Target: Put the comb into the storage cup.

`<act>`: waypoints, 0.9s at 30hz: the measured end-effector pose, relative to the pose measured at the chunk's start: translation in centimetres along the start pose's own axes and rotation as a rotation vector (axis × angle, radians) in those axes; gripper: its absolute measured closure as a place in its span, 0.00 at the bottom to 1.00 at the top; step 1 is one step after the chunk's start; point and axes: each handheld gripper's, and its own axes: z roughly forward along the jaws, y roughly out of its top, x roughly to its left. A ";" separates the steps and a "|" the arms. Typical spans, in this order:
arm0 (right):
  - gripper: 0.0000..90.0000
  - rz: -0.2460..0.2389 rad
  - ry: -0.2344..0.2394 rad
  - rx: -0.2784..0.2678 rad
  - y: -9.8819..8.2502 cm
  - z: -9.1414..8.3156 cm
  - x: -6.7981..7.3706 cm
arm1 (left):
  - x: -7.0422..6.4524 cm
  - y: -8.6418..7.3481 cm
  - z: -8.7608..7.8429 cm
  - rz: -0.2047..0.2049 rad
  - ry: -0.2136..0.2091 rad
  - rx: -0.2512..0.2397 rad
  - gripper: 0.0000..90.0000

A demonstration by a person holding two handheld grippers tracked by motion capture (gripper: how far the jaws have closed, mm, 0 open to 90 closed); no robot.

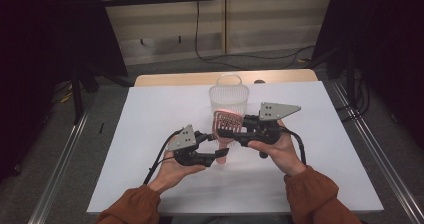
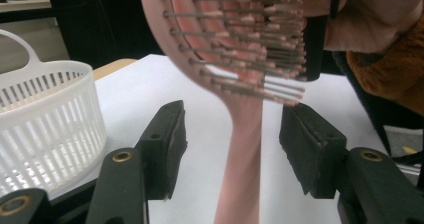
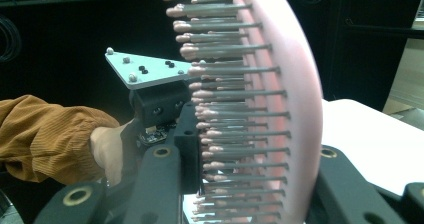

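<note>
A white sheet (image 1: pixel 150 134) covered most of the counter (image 1: pixel 175 78), whose bare wooden edge showed as a strip along the top centre of the high view. A white slatted basket (image 1: pixel 229 95) with a loop handle stood on the sheet just above the centre of the frame; in the left gripper view it sat at the left edge. Grey floor (image 1: pixel 115 104) surrounded the counter, with metal rails (image 1: pixel 372 149) running down the lower left and lower right. A black cable (image 1: pixel 250 58) trailed across the floor near the pale wall panels (image 1: pixel 165 29) at the top. Dark curtains (image 1: pixel 45 44) filled both upper corners.
</note>
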 end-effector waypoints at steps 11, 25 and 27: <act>0.72 0.003 -0.062 0.000 -0.1 -0.5 -0.5 | 0.3 0.0 -0.6 -0.019 0.092 0.007 0.21; 0.72 0.017 -0.131 -0.017 0.2 -1.2 -0.8 | 0.7 0.0 -1.8 -0.077 0.187 -0.032 0.04; 0.72 0.017 -0.142 -0.016 0.2 -1.3 -0.9 | 0.7 0.0 -2.2 -0.074 0.206 -0.035 0.04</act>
